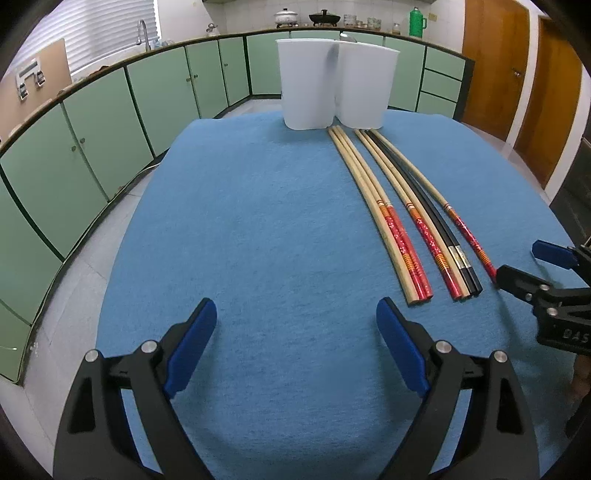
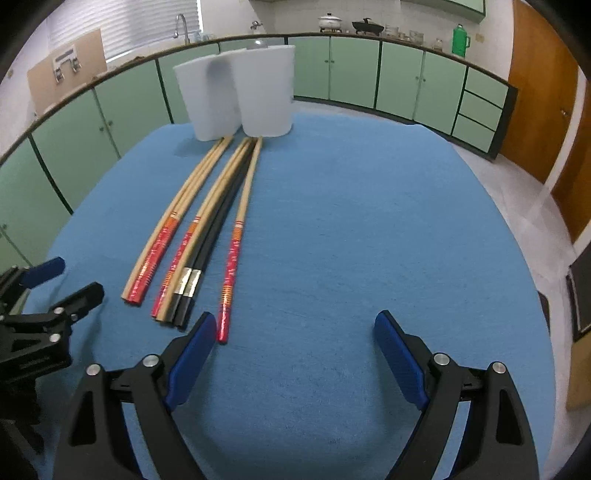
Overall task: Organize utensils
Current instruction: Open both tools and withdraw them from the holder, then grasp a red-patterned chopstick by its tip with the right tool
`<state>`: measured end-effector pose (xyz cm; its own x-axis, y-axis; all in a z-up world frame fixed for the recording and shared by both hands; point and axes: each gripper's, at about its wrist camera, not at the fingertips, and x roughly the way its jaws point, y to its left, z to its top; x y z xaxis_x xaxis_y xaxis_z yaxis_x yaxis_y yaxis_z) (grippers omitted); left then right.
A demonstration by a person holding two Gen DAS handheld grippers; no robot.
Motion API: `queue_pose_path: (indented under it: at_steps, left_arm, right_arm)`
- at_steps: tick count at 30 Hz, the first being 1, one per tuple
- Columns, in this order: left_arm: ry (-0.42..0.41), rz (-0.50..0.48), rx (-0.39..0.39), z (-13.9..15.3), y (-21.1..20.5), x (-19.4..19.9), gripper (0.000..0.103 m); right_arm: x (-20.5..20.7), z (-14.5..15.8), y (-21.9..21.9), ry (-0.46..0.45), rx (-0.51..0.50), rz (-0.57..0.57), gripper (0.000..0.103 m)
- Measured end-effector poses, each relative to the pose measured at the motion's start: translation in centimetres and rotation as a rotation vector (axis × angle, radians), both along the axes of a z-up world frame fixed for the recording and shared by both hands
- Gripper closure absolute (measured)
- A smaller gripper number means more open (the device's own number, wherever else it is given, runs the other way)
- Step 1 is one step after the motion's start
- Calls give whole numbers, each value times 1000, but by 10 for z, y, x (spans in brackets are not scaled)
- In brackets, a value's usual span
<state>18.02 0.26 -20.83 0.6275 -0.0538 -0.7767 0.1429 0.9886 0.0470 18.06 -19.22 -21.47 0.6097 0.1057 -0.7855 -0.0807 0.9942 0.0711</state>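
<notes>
Several chopsticks (image 1: 399,210) (image 2: 207,229) lie side by side on a blue cloth (image 1: 266,229) (image 2: 351,229): wooden ones with red patterned ends and a black pair (image 1: 432,218) (image 2: 210,243). Their thin tips point at two white cups (image 1: 332,83) (image 2: 240,92) standing together at the cloth's far edge. My left gripper (image 1: 296,317) hangs open over bare cloth, left of the chopsticks' thick ends. My right gripper (image 2: 295,330) is open too, its left finger (image 2: 195,343) close beside the end of a single red-ended chopstick (image 2: 232,266). Nothing is held.
Green kitchen cabinets (image 1: 110,122) (image 2: 399,81) curve around behind the table, with a sink tap, pots and a green flask (image 1: 417,22) on the counter. Wooden doors (image 1: 517,74) stand at the right. The cloth's edges drop to a grey floor.
</notes>
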Motion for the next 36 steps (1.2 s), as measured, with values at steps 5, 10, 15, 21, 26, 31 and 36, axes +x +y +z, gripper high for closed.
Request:
queue_pose_path:
  at_steps: [5,10,15,21,26,31,36]
  left_arm:
    - [-3,6,-2,1,-1,-3,17]
    - [5,1,1,0,-3,-4,16]
    - [24,-15,2,-2,-11,0,16]
    - [28,-54,-15,-1,-27,0,16]
    - [39,-54,13,-4,-35,11,16]
    - [52,-40,12,-6,-31,14,13]
    - [58,14,-6,-7,-15,12,12]
  right_arm:
    - [-4,-2,12,-6,73,54,46]
    - [-7,-3,21,-31,28,54,73]
    - [-7,-2,24,-31,21,73,97]
    - [-9,-1,8,-27,54,39,97]
    - [-6,-2,-6,-26,60,22,97]
    - [-6,-4,-8,-28,67,26,97]
    - [-6,-5,-10,-29,76,26,97]
